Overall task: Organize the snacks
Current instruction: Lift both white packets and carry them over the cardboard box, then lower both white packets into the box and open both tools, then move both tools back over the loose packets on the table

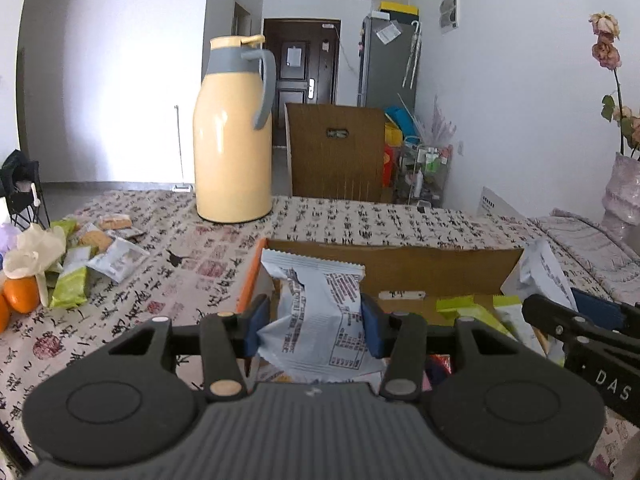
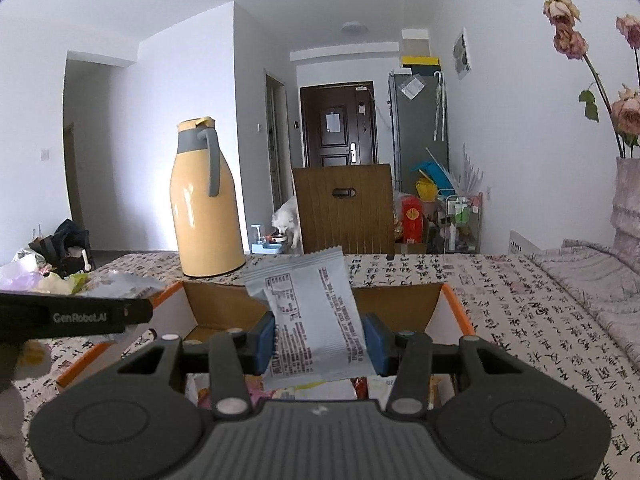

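My left gripper (image 1: 314, 326) is shut on a pale blue snack packet (image 1: 316, 320) and holds it over the left part of an open cardboard box (image 1: 400, 268) with orange edges. My right gripper (image 2: 319, 340) is shut on a second pale blue snack packet (image 2: 316, 320), upright over the same box (image 2: 400, 304). The right gripper also shows at the right of the left wrist view (image 1: 576, 320), its packet (image 1: 544, 276) sticking up. Green and other packets (image 1: 472, 308) lie inside the box. Loose snack packets (image 1: 100, 256) lie on the table at the left.
A yellow thermos jug (image 1: 232, 140) stands on the patterned tablecloth (image 1: 180, 240) behind the box. Oranges (image 1: 20, 294) and a crumpled bag sit at the far left. A wooden chair back (image 1: 336, 152) stands beyond the table. A vase of dried roses (image 2: 628, 200) is at the right.
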Available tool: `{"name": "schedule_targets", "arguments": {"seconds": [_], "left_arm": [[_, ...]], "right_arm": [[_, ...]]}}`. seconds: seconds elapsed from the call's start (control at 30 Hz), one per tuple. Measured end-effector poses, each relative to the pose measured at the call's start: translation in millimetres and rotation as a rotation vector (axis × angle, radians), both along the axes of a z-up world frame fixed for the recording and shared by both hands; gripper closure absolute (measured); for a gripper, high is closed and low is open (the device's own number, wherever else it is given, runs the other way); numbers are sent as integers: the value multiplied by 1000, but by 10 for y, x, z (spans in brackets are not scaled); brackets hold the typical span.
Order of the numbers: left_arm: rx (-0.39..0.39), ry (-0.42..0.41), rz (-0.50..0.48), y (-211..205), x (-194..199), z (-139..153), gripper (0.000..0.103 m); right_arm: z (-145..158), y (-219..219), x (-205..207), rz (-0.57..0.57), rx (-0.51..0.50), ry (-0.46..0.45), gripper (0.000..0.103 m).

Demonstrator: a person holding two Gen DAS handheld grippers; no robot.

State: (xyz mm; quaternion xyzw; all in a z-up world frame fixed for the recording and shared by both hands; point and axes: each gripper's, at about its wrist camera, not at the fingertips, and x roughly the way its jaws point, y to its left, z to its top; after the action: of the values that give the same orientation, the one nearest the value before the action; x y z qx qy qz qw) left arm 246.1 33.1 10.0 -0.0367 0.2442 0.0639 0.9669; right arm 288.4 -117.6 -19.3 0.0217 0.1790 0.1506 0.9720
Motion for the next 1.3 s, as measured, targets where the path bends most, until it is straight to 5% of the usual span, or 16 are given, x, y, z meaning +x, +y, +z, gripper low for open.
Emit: {"name": "schedule_targets", "arguments": {"seconds": [0.23,0.3,0.33,0.43,0.5,0.57,1.3], "left_arm": [[-6,3,-6,14,-25,-36,50],[-7,-3,-3,14,-43,-30,37],[-5,-9,0,11,-56,-26,22],[0,-33,26,16,-92,-11,0],[-11,-42,32,30,-119,7,0],[-18,-41,36,37,-124,15,0],[-50,-56,18,48,-431,261,0]], "right_arm": [[-60,30,37,-20,-16,17,57],[-63,14,41,-39,-9,20,56],[-67,-2,40,-51,-4,23,56],[-81,-43,41,-63,14,33,39],[-78,-61,27,-72,22,26,13],[-65,-79,4,-74,33,18,1],[146,-105,-235,-72,13,23,0]]}}
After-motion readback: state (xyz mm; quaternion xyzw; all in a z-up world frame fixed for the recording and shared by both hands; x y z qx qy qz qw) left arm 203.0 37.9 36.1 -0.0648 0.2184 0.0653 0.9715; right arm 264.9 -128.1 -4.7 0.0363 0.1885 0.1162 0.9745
